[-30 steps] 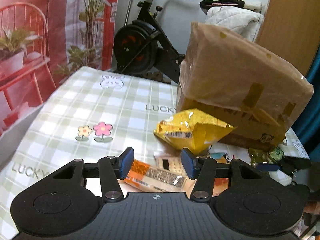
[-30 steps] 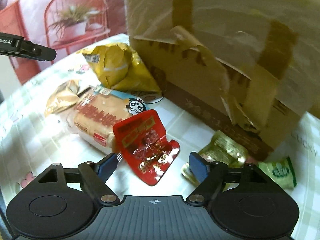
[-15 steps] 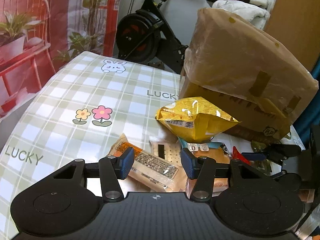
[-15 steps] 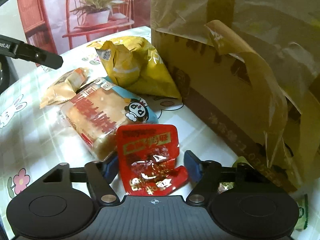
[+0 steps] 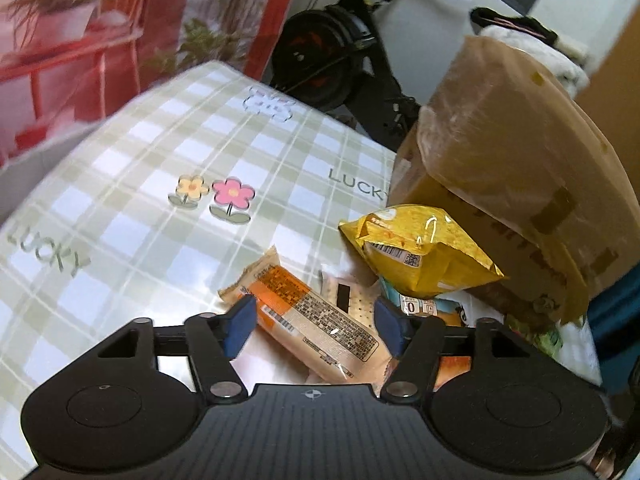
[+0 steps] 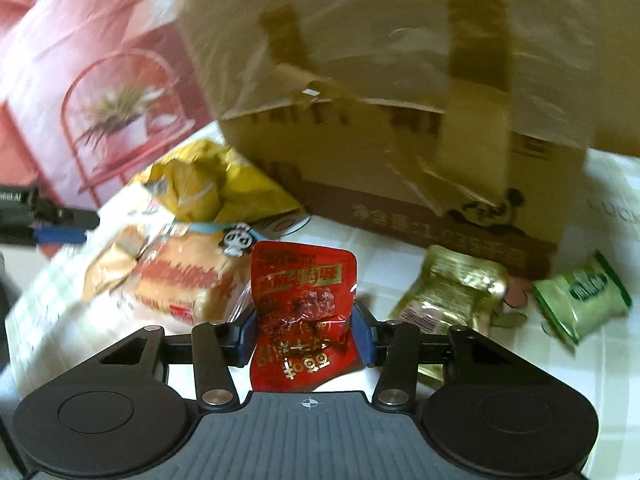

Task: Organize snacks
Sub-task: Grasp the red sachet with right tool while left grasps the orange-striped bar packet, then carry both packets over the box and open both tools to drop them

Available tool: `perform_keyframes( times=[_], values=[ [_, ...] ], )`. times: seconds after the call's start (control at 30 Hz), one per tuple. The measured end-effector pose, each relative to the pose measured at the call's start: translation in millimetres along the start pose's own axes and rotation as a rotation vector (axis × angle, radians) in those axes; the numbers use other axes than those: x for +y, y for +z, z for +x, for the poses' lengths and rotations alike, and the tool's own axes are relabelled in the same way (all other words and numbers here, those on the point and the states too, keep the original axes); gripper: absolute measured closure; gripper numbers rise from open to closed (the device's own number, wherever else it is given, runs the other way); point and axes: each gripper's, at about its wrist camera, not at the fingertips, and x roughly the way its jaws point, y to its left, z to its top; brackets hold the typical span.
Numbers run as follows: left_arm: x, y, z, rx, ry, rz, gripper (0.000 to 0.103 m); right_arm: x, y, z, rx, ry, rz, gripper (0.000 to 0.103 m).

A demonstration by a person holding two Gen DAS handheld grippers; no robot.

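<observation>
Between the right hand-held gripper's (image 6: pixel 305 330) closing pads, a red packet (image 6: pixel 305 312) sits pinched, its lower edge hidden.

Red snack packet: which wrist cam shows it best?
Right wrist view. The red snack packet sits centred and unobstructed between the right gripper pads, which have just been closing and now press its sides. The left wrist view shows none of it that I can make out among the snacks behind the left gripper.

- Looking like a lived-in home room, not a shop or lab.
- Exercise bike (image 5: pixel 332 52) standing behind a table (image 5: pixel 132 184) wearing a checked cloth printed with flowers.
- Cardboard box (image 6: pixel 400 128) and snack packets (image 6: pixel 452 292) sitting on it.
- Plant-print hanging (image 5: pixel 80 40) covering the wall.
</observation>
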Motion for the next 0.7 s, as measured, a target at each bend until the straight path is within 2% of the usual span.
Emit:
perform_keyframes(
  times=[0.2,0.33,0.37,0.4,0.43,0.47,0.57,0.7],
  values=[
    [-2,2,22,0.005,0.04,-0.089,0.035,11,1,-1,-0.018,-0.035,-0.007,0.059],
    [-9,-1,39,0.017,0.075,-0.063,0.036,12,1,-9,-0.024,-0.046,-0.012,0.059],
    [-10,-2,42,0.023,0.083,-0.05,0.039,12,1,-11,-0.027,-0.049,-0.012,0.059],
    [-10,-4,44,0.027,0.09,-0.036,0.054,12,1,-12,-0.03,-0.051,-0.01,0.059],
    [-10,-6,46,0.031,0.101,-0.022,0.06,12,0,-14,-0.033,-0.053,-0.006,0.059],
    [-9,-8,45,0.027,0.104,-0.015,0.062,11,-1,-14,-0.037,-0.052,-0.005,0.059],
    [-10,-11,36,-0.014,0.116,0.005,0.065,9,-2,-22,-0.056,-0.054,0.003,0.059],
    [-19,-10,2,-0.12,0.13,0.07,0.065,11,1,-37,-0.108,-0.026,-0.013,0.059]
  ],
)
